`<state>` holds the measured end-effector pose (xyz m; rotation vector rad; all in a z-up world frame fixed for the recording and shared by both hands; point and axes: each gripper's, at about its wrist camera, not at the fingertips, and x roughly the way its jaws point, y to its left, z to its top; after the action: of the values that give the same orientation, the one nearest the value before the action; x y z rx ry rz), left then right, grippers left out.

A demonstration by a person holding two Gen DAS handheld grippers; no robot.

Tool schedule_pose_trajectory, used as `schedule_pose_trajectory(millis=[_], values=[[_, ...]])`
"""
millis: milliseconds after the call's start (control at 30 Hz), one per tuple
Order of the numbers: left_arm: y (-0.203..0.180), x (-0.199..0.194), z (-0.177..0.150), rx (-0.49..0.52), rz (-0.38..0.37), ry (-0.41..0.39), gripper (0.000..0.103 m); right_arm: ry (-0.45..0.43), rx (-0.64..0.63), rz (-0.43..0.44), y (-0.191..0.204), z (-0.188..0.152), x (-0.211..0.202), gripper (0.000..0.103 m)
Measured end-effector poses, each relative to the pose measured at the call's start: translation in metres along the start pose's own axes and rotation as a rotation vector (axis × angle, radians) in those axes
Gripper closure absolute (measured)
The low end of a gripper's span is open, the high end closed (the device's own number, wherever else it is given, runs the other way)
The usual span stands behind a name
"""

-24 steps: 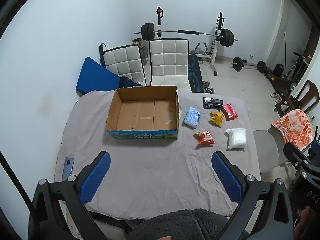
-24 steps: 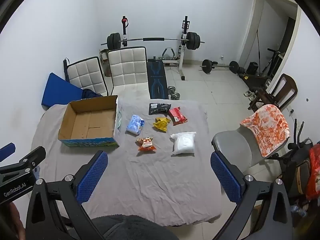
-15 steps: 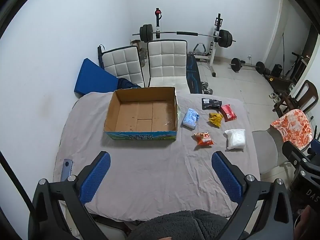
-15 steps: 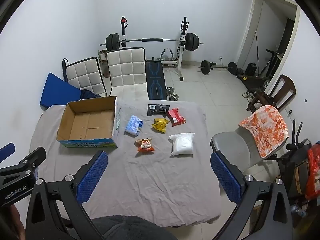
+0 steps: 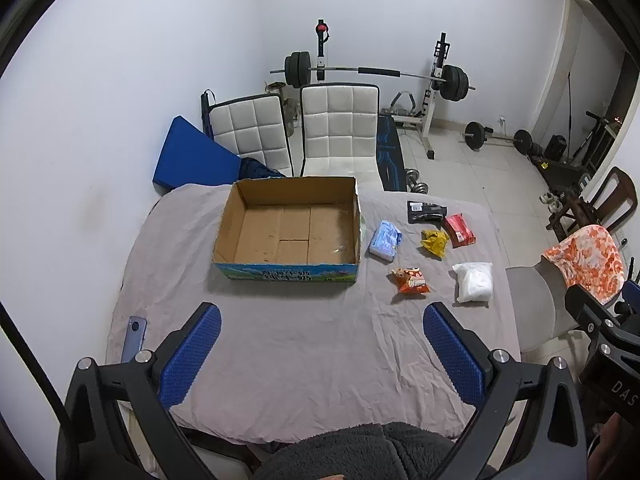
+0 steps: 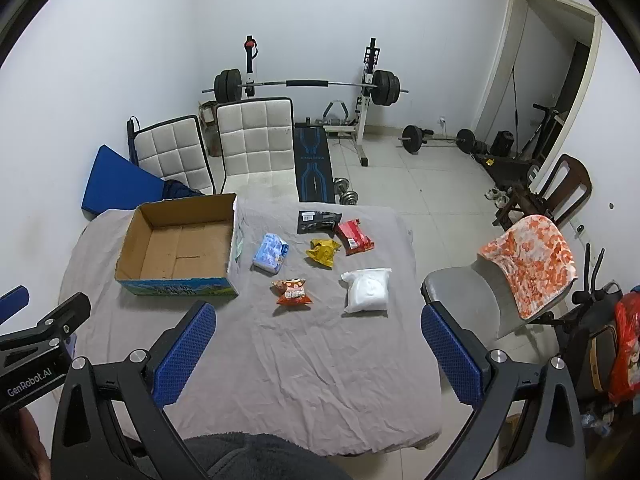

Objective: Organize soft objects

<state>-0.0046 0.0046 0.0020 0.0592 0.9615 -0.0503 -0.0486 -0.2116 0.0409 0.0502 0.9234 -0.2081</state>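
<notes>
An empty cardboard box (image 5: 288, 232) (image 6: 180, 244) stands on a grey-covered table (image 5: 312, 352). To its right lie several soft packets: a light blue pack (image 5: 385, 239) (image 6: 270, 253), a black pouch (image 5: 425, 211), a yellow packet (image 5: 434, 241), a red packet (image 5: 460, 230), an orange snack bag (image 5: 409, 280) (image 6: 292, 291) and a white bag (image 5: 473, 281) (image 6: 368, 289). My left gripper (image 5: 320, 356) and right gripper (image 6: 316, 354) are both open and empty, held high above the table's near edge.
A phone (image 5: 135, 337) lies at the table's left near corner. Two white chairs (image 5: 340, 132) stand behind the table, a grey chair with an orange cloth (image 6: 528, 264) to its right. A barbell rack (image 5: 376, 76) stands at the back wall.
Both grippers have drawn slightly up and back, so the table looks a little farther away. Nothing on the table has moved.
</notes>
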Motion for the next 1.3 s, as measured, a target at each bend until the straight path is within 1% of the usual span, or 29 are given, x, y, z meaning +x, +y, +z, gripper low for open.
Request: schedule_pose_trajectory(millis=[333,967,1300], values=[[0.009,-0.008,0.001,-0.001,0.003,-0.036,0.000,-0.029,-0.005,-0.002,0.007,0.000,-0.012,0.000],[0.012,-0.004,0.005,0.024,0.002,-0.025,0.000,-0.055,0.006,-0.019,0.012,0.004,-0.020,0.000],[0.012,-0.004,0.007,0.026,0.003,-0.028,0.000,-0.060,0.000,-0.012,0.014,0.003,-0.018,0.000]])
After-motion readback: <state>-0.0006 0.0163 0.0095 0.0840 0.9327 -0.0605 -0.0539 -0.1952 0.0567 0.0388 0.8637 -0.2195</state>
